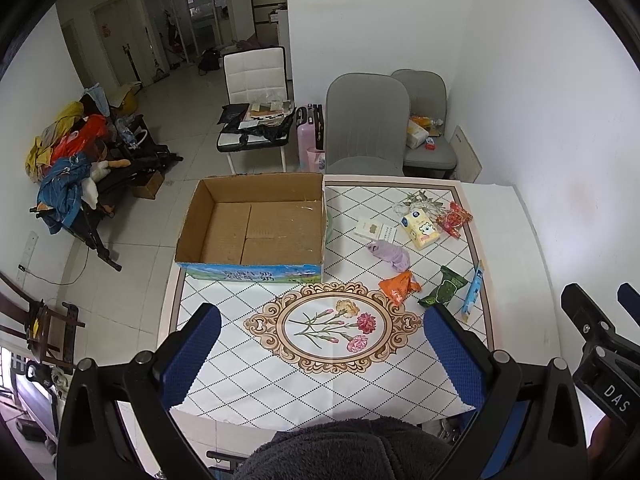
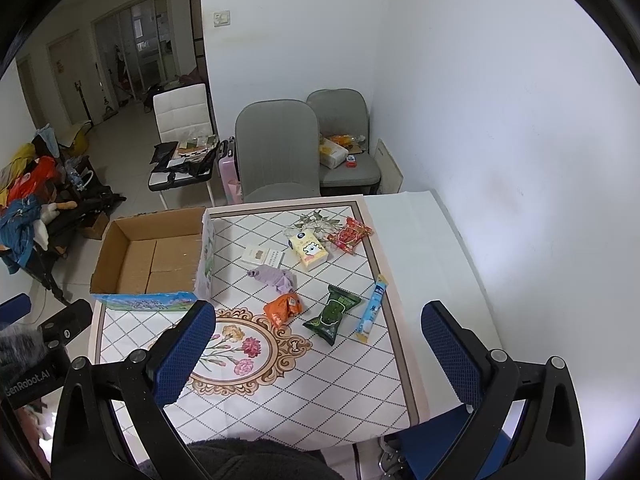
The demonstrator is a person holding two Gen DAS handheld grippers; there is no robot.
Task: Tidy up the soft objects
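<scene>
An empty cardboard box (image 1: pixel 256 224) (image 2: pixel 150 258) stands at the table's far left. To its right lie a crumpled lilac cloth (image 1: pixel 390 255) (image 2: pixel 274 276), a yellow tissue pack (image 1: pixel 420 230) (image 2: pixel 310 251), an orange packet (image 1: pixel 398 287) (image 2: pixel 282 309), a green packet (image 1: pixel 444 292) (image 2: pixel 333 314), a blue stick sachet (image 1: pixel 473 290) (image 2: pixel 372 308), a red candy bag (image 1: pixel 454 218) (image 2: pixel 349 235) and a white card box (image 1: pixel 375 230) (image 2: pixel 262 257). My left gripper (image 1: pixel 320 332) is open and empty above the table's near edge. My right gripper (image 2: pixel 318 332) is open and empty, above the near right part.
The table (image 1: pixel 280 380) (image 2: pixel 288 392) has a tiled cloth with a flower medallion. Two grey chairs (image 1: pixel 366 120) (image 2: pixel 276 148) stand behind it, a white wall (image 2: pixel 500 120) on the right. The right gripper's body shows at the left wrist view's right edge (image 1: pixel 600 340).
</scene>
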